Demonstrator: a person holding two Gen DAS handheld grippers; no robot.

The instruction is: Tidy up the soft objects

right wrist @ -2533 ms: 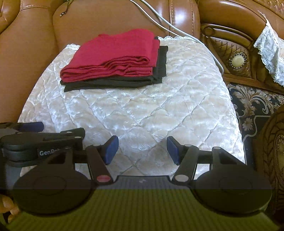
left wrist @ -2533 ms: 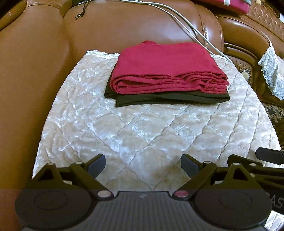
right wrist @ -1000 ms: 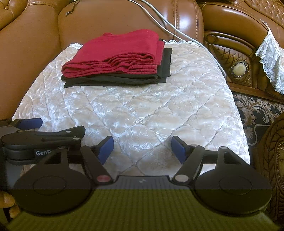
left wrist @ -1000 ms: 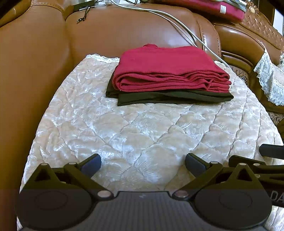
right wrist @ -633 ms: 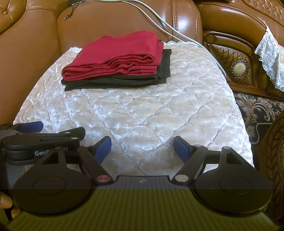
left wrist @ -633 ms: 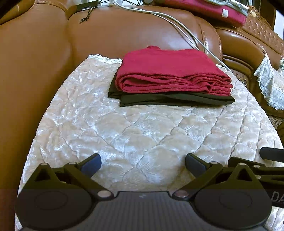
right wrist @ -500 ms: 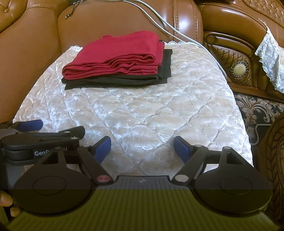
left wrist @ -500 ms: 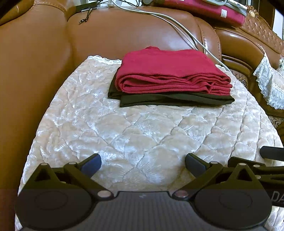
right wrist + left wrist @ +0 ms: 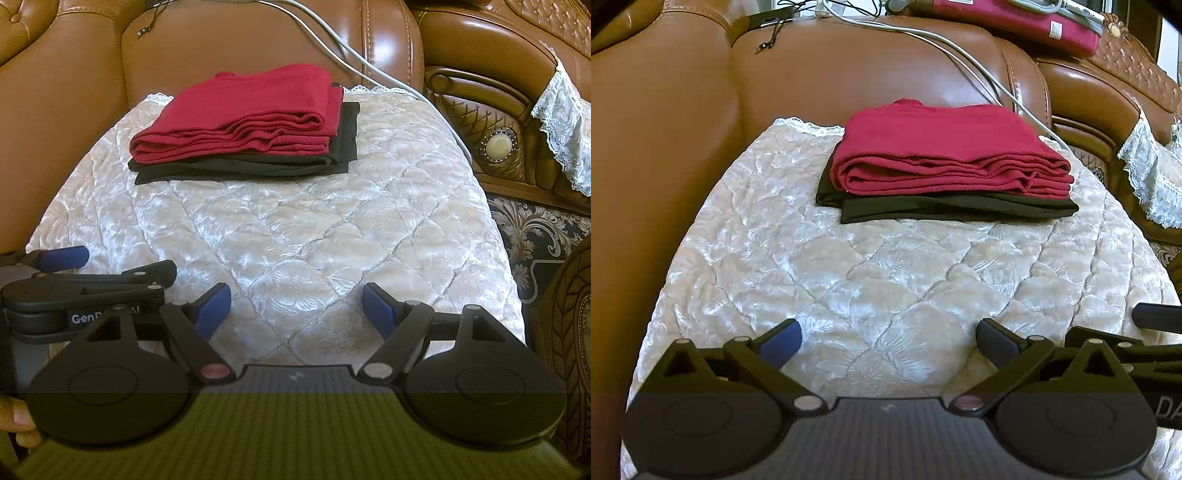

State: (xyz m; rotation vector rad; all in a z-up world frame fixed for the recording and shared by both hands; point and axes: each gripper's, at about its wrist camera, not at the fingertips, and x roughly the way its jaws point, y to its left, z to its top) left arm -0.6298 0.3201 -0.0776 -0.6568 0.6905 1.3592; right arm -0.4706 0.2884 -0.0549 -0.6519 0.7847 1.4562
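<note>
Both of my grippers have their blue-padded fingers spread apart with nothing between them. On my right gripper (image 9: 296, 304) the jaws have just been opening a little wider, and only the quilted cover shows in the gap. My left gripper (image 9: 888, 341) is likewise wide apart and empty, its pads hanging over the near part of the same cover. Neither pair of fingers touches any cloth. From the right wrist view I can see my left gripper lying just beside mine at the left edge, and a bit of my hand (image 9: 18, 424) shows at the lower left corner behind it.

Beneath both grippers spreads the cream quilted seat cover (image 9: 886, 280), stitched in a diamond pattern, with a lace trim along its far edge. Well apart from my fingers, at the far end of that cover, lies the folded red garment (image 9: 945, 151), its layered folded edges facing me. It rests squarely on top of a folded black garment (image 9: 956, 210), whose edges stick out below it along the near side and, seen from the right wrist, at the right side too.

Behind the stack rises the brown leather sofa backrest (image 9: 849, 70), and white cables (image 9: 960, 51) trail down over it toward the cover's far right corner. Off to the right stands a carved armrest (image 9: 495, 144) with a lace doily (image 9: 565, 125) draped on it.
</note>
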